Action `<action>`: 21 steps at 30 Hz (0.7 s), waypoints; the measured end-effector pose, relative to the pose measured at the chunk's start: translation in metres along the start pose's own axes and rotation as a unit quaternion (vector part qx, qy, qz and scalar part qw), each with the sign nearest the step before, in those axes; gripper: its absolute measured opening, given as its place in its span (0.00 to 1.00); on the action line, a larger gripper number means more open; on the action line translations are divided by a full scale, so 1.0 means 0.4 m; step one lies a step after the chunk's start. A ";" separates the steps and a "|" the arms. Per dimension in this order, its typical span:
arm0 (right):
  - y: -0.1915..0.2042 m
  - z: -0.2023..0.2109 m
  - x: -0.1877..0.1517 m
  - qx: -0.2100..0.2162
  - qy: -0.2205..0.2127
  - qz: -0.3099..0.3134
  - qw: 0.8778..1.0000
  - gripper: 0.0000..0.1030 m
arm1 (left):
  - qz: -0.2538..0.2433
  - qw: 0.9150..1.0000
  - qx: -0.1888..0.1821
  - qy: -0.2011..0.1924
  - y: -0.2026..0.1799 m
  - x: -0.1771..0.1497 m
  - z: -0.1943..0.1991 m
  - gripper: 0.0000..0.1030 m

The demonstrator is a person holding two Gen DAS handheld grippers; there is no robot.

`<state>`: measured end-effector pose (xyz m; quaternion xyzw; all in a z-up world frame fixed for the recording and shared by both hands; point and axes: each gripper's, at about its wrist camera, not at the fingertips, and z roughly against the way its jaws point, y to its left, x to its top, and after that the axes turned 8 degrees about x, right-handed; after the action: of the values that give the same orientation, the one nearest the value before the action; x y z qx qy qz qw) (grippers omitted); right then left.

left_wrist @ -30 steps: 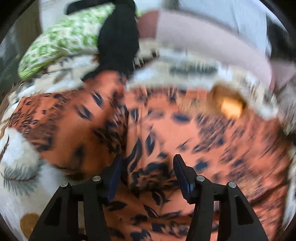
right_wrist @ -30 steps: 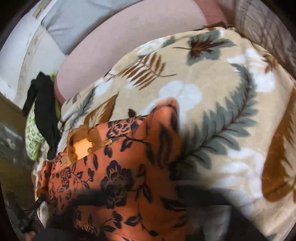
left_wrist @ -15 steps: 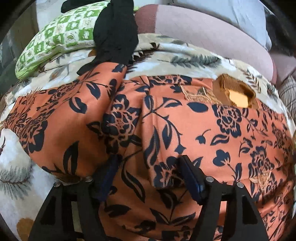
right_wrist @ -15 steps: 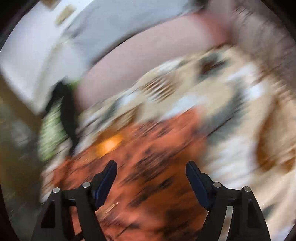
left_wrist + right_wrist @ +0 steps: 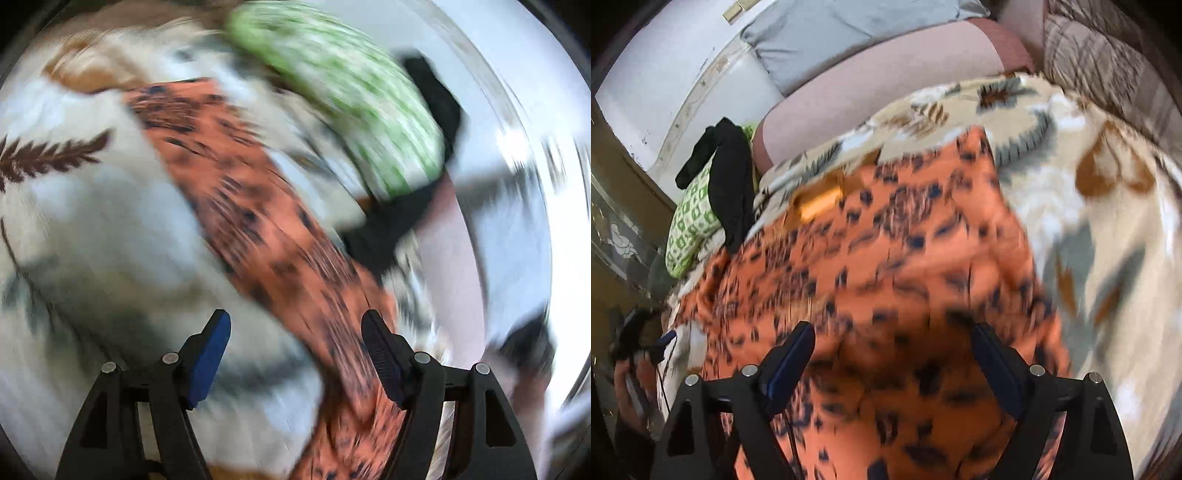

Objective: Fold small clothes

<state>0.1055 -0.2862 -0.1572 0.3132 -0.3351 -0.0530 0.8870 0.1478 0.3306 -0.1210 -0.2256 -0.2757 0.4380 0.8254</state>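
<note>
The orange garment with dark floral print (image 5: 886,277) lies spread on a beige leaf-patterned blanket (image 5: 1108,258) over a bed. In the right wrist view it fills the centre and lower part, running under the right claw (image 5: 892,363), whose jaws have just been opening and stand wide above the cloth, pads not pressing on it. At ten o'clock from the garment sits a green-and-white patterned pillow (image 5: 690,229) with a black cloth (image 5: 733,184) draped over it.

The left wrist view is heavily blurred. There the garment (image 5: 258,221) runs as a band from eleven o'clock to six o'clock. The left claw (image 5: 295,354) has also just been opening; its jaws are wide, with nothing gripped. No writing or label can be read.
</note>
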 end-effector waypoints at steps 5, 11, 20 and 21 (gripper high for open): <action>-0.048 -0.009 -0.027 0.003 0.001 -0.035 0.999 0.86 | 0.071 0.997 0.010 -0.029 0.089 0.174 -0.047 0.71; -0.051 -0.021 -0.016 -0.004 0.005 -0.034 0.999 0.86 | 0.085 0.996 0.009 -0.026 0.112 0.208 -0.095 0.71; -0.058 -0.033 -0.014 0.004 0.012 -0.034 0.999 0.86 | 0.009 0.993 0.106 -0.057 0.004 0.237 -0.060 0.04; -0.060 -0.031 -0.015 0.006 0.012 -0.034 0.999 0.86 | -0.020 0.991 0.106 -0.072 -0.038 0.221 -0.041 0.04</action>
<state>0.1115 -0.2972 -0.1820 0.3308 -0.3136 -0.0773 0.8867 0.2086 0.3956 -0.1010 -0.0987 -0.2910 0.4636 0.8310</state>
